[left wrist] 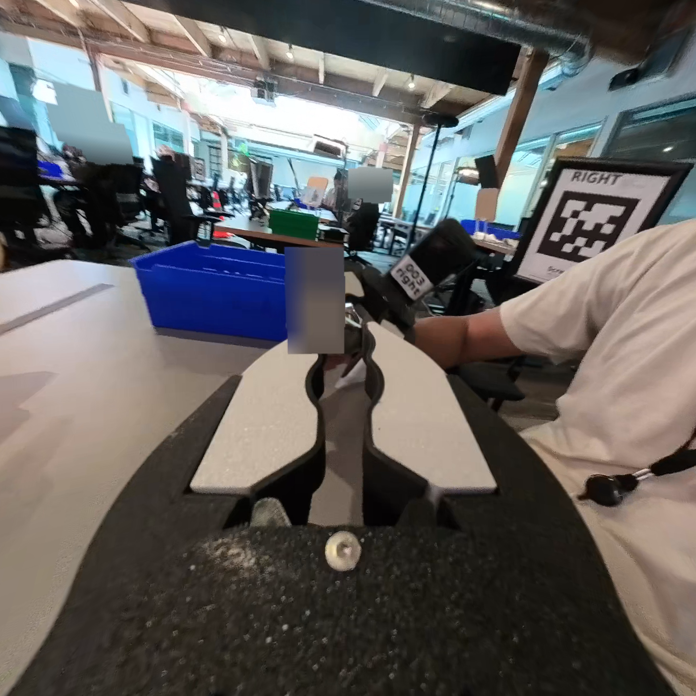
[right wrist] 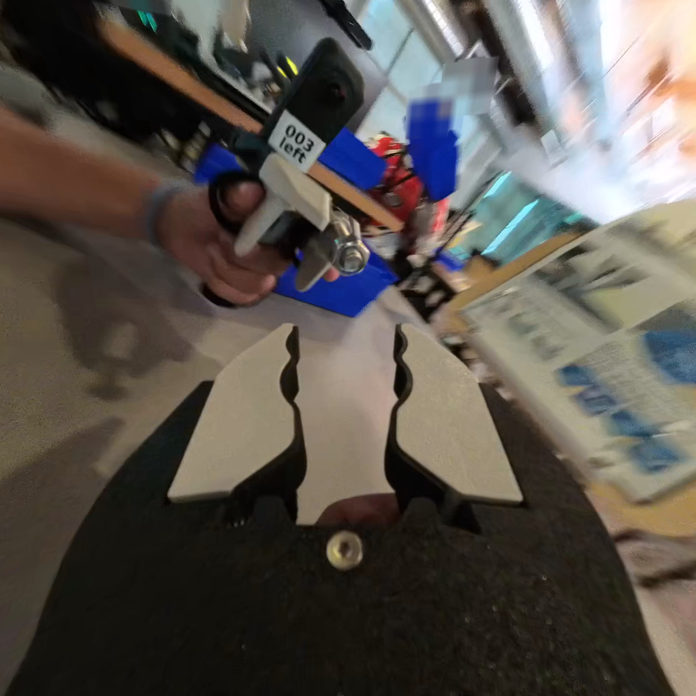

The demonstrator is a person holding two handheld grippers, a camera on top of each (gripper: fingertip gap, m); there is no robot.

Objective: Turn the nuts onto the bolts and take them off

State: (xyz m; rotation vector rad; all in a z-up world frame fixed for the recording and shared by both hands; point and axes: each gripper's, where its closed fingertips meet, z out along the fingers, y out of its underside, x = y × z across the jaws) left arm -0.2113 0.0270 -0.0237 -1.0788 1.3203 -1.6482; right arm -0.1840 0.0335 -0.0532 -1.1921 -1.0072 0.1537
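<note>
My left gripper is shut on a silver bolt, which shows only as a metal glint past the fingertips beside a blurred patch. In the right wrist view the left gripper holds the bolt level, threaded end toward me, with a hex nut on it and a flat metal piece beside it. My right gripper is open and empty, a short way in front of the nut and below it. Its camera body shows behind the left fingertips.
A blue bin stands on the pale table just beyond the grippers; it also shows in the right wrist view. A person's arm and white shirt fill the right side. A framed marker board stands at the far right.
</note>
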